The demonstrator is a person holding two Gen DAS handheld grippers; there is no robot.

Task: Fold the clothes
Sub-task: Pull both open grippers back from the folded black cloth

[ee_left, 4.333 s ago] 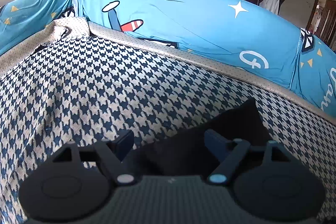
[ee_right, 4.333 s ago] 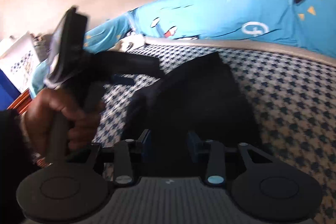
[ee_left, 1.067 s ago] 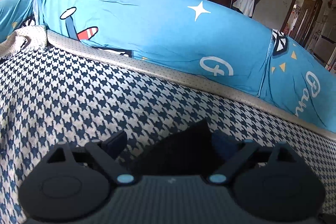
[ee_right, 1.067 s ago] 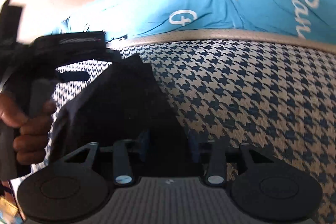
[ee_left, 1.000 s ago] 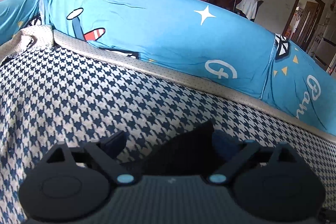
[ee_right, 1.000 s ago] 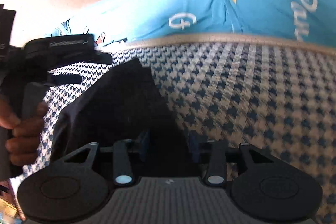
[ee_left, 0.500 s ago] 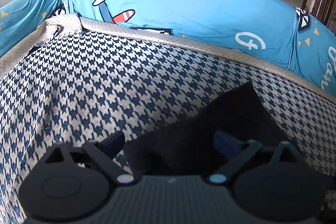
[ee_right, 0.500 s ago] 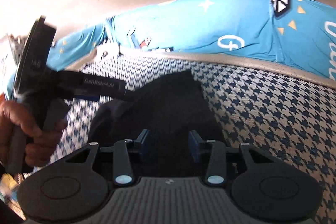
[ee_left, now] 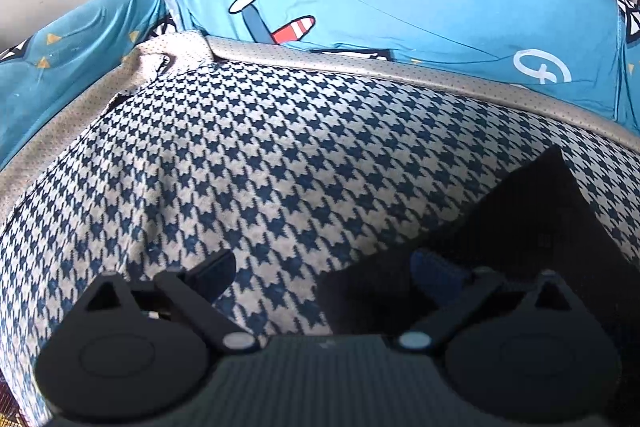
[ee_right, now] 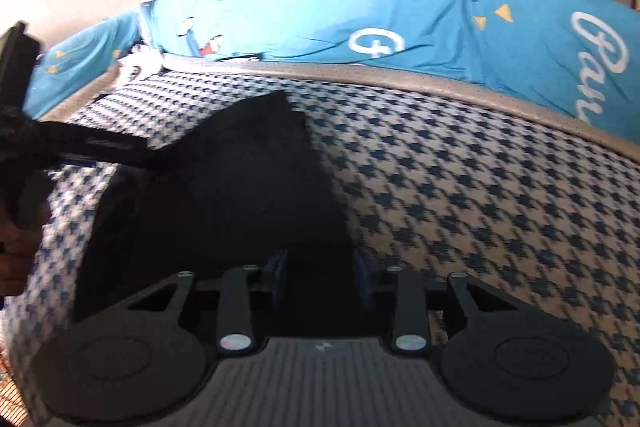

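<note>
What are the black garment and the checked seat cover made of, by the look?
Black garment: soft matte cloth, likely knit or light woven; it drapes and creases, with no sheen. Too dark to show a weave.
Checked seat cover: textured woven or knit upholstery, matte; the navy-and-cream houndstooth looks worked into the cloth rather than printed, though that is not certain.

blue cover point(ee_right: 400, 7) | white script "Bau", partly cut off | circled "G"

Open houndstooth seat point(ee_left: 248, 163) left of the black garment point(ee_right: 224, 195) and right of it; blue backrest point(ee_left: 400, 7) walls the far side; left claw point(ee_right: 120, 151) crosses garment's left edge.
</note>
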